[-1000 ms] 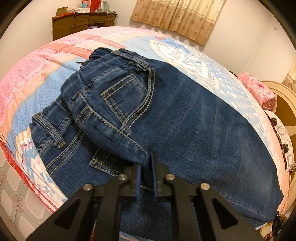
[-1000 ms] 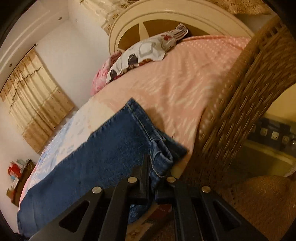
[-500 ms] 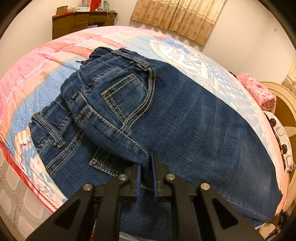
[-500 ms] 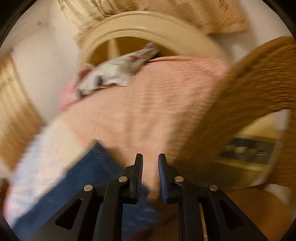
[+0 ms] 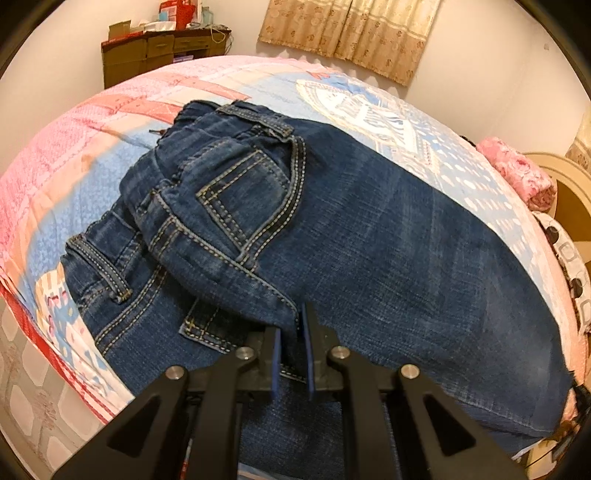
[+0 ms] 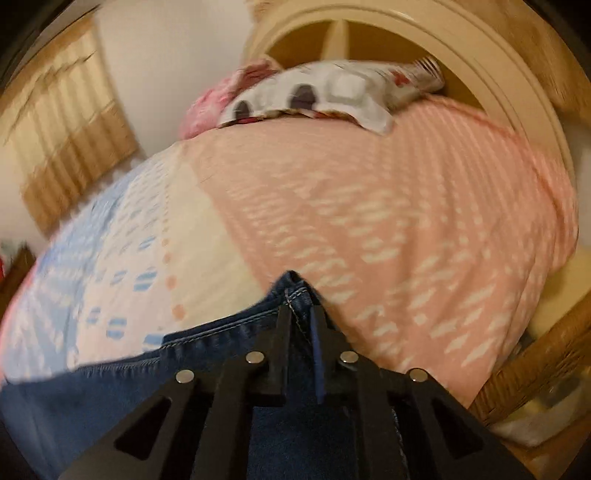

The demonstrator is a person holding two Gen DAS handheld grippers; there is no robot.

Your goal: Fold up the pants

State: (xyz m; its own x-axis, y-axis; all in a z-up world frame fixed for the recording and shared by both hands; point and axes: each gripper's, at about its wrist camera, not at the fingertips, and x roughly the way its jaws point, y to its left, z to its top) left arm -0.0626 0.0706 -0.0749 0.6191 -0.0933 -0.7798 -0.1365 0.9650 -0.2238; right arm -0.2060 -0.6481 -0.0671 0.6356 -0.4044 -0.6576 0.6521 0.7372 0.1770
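Left wrist: left tool [image 5: 291,334] clamps jeans [image 5: 369,236] fold; right tool [image 6: 300,325] pinches hem (blurred).

Warm, dim indoor light; left view sharp, right view motion-blurred; fisheye-bent edges, dark corners

Home bedroom: quilted bed [image 5: 110,122], pillows [image 6: 332,92], curtains [image 5: 351,33].
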